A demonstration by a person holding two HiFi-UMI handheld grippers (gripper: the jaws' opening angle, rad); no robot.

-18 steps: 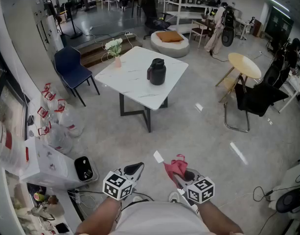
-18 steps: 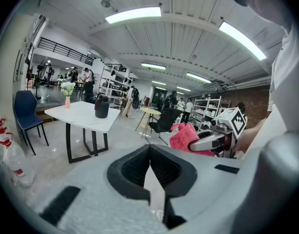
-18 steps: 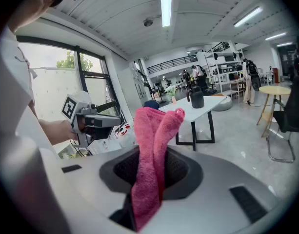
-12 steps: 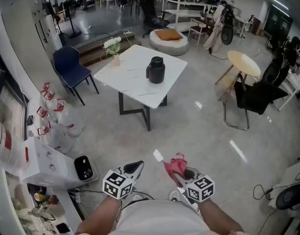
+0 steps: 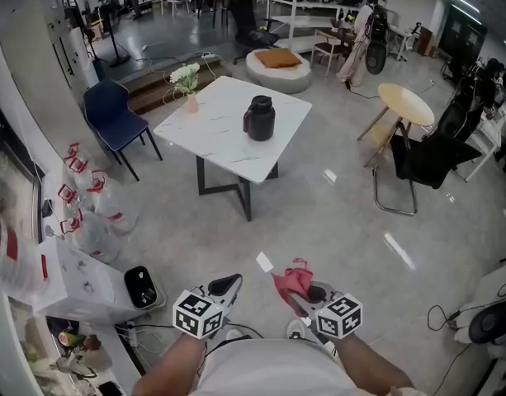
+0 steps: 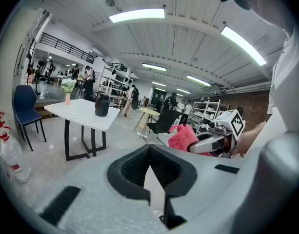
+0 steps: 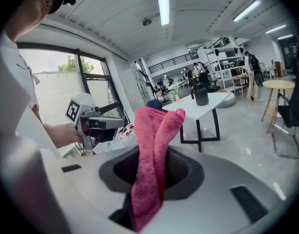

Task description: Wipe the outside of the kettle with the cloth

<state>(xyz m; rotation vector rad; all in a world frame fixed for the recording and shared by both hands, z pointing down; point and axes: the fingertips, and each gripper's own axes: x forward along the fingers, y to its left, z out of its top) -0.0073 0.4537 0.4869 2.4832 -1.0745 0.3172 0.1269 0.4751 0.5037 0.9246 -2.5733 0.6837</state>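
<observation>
A dark kettle [image 5: 259, 118] stood upright on a white marbled surface [image 5: 211, 134], its long axis vertical, set in from every edge. Which way its spout faced could not be made out. A small vase of white flowers [image 5: 189, 82] stood near the far left edge of the same surface, well apart from the kettle. A blue chair [image 5: 114, 115] sat beside the surface on the left. A round wooden table [image 5: 408, 106] and a black chair [image 5: 434, 162] stood off to the right.

A wide stretch of bare, glossy grey floor [image 5: 319, 213] lay between the surface and the person.

Close to the person's body, a pink cloth [image 5: 292, 280] was pinched in the right tongs [image 5: 299, 294]. It was folded lengthwise, and its free end rose out of the jaws and pointed ahead toward the surface. The left tongs [image 5: 227, 285] were just beside it, their jaws pressed together with nothing between them.
</observation>
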